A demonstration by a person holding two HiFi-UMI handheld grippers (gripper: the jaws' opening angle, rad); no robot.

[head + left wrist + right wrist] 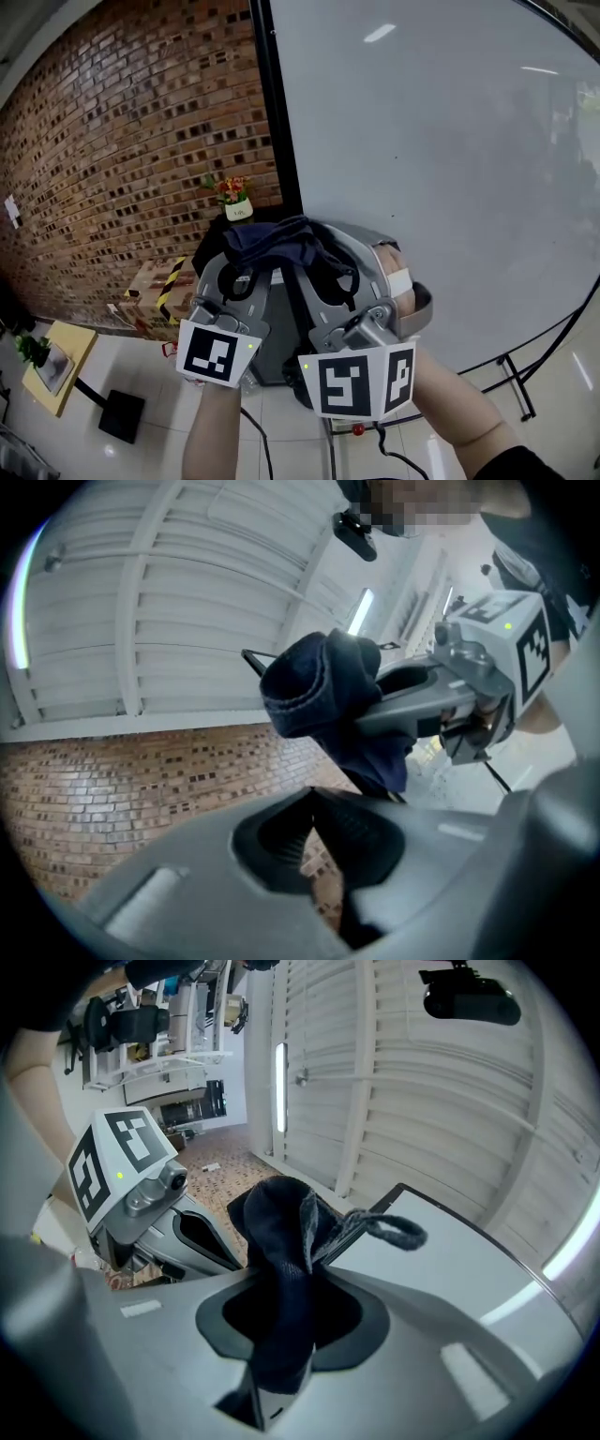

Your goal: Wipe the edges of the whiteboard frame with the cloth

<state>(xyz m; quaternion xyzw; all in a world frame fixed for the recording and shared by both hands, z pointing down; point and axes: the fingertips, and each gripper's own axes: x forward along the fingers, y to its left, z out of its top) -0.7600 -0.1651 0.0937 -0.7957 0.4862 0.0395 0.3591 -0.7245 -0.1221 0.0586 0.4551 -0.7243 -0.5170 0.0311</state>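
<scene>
The whiteboard fills the right of the head view, its black frame edge running down the left side. A dark navy cloth is bunched just below and in front of that edge. My right gripper is shut on the cloth, which passes between its jaws and ends in a loop near the board's corner. Close at its left, my left gripper has its jaws shut with nothing in them. The cloth hangs just beyond them.
A brick wall stands left of the board. Below it are a small pot of flowers, a yellow-and-black striped box, a yellow table and a black base. The board's stand legs are at lower right.
</scene>
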